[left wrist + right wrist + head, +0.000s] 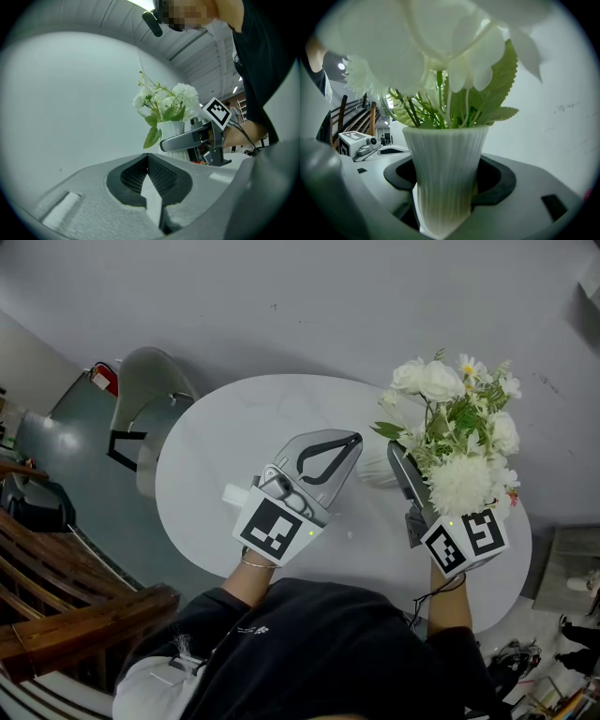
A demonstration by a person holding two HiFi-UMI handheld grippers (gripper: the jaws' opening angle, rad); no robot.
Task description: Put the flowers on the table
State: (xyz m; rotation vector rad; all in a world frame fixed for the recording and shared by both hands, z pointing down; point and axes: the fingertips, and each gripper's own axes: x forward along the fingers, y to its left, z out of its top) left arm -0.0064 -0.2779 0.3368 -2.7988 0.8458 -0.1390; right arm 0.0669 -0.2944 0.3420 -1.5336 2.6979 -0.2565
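- The right tool [450,171] was clamped on one white ribbed vase [445,154]. In the right gripper view the vase filled the gap and both pads bore on its sides.
- The vase stood upright, its long axis vertical, crosswise to the tool, which pointed level. It sat deep between the jaws.
- The flowers [459,427] rose from the vase as a single bunch of white blooms and green leaves. In the head view they lay at the right of the frame, over the right end of the tabletop [216,474].
- The relation that governs the next move is vase base to tabletop, straight down. No view showed the base clearly, so I could not tell whether it was touching or just above the surface.
- Judgement: setting down would call for a vertical lowering with the vase kept upright, then opening the jaws. The top-heavy bunch could tip it if released askew.
- The left tool [147,159] had its jaws together with nothing between them. It lay at centre frame in the head view, apart from the vase and to its left.
- The right hand was on the vase, and the left was the farther of the two.
- Count: two tools, one vase, one bunch of flowers, one tabletop, and one chair [141,399] at upper left.
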